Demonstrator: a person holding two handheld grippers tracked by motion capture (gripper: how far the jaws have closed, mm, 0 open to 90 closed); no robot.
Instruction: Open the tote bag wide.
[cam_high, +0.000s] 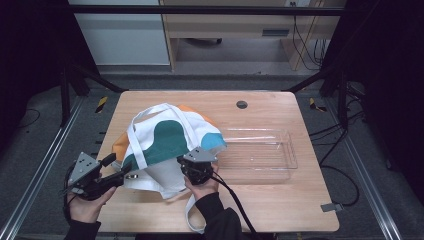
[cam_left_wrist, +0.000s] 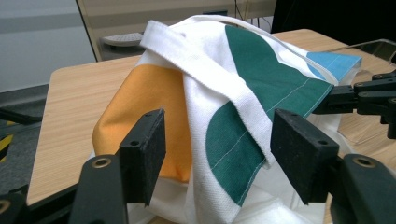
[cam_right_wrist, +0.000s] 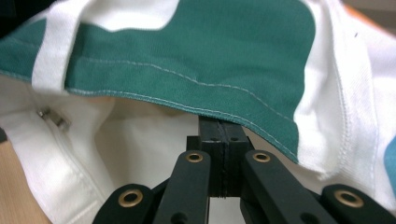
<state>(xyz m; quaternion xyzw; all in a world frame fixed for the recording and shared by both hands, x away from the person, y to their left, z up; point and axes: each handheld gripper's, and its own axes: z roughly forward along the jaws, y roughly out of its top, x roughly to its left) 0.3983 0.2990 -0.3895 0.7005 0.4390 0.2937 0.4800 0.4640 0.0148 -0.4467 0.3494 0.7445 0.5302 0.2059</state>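
On a wooden table, the right gripper clamps a colourful tote bag's rim while the left gripper waits with jaws parted beside a clear tray.

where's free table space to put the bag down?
Bare wood on the table along the near edge right of the right gripper, and the far strip beyond the clear tray. Left-centre is crowded: bag, left gripper.

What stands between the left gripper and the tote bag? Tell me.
Nothing visible does. The left gripper is open with the tote bag straight ahead, its green and white fabric lying in the gap between the jaws. The right gripper is shut on the bag's green rim, off to the side.
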